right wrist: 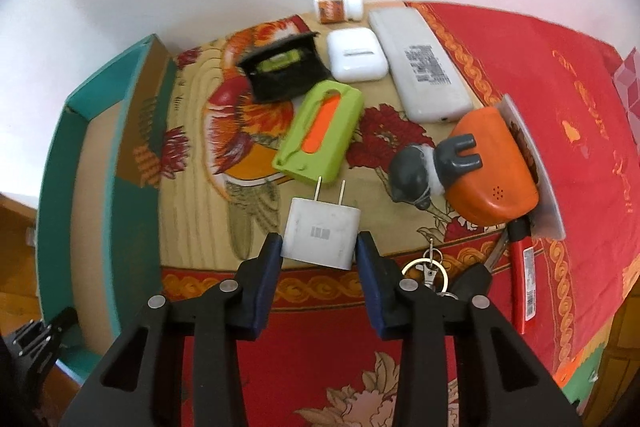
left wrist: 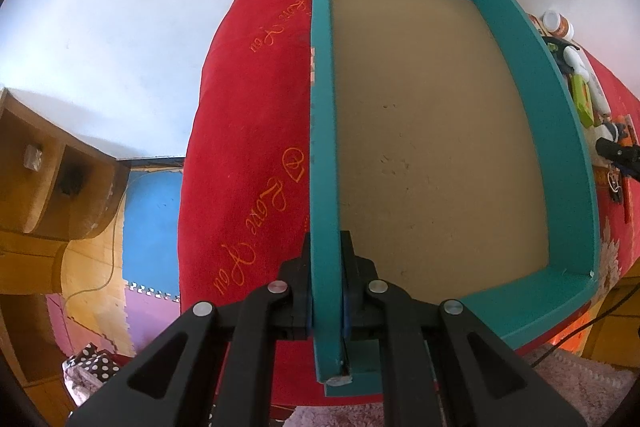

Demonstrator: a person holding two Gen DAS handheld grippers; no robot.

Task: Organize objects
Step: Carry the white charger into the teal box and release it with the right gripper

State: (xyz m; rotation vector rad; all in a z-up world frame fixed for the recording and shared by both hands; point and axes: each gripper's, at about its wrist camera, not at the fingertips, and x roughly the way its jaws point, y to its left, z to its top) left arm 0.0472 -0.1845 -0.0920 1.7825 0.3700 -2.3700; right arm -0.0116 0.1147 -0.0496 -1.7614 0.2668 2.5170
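The left gripper (left wrist: 326,291) clamps the tray (left wrist: 320,147) wall. The right gripper (right wrist: 318,255) pinches the charger (right wrist: 320,235), just right of the tray — lift straight, prongs clear of the green case (right wrist: 320,133).

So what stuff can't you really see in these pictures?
- Right wrist view: the keys are partly hidden behind the right gripper, so only the ring and one dark key head show.
- Right wrist view: the red tool has its top tucked under the orange toy.
- Right wrist view: the label print on the white charger is too small to read.
- Left wrist view: the items past the teal tray are half hidden by its wall.
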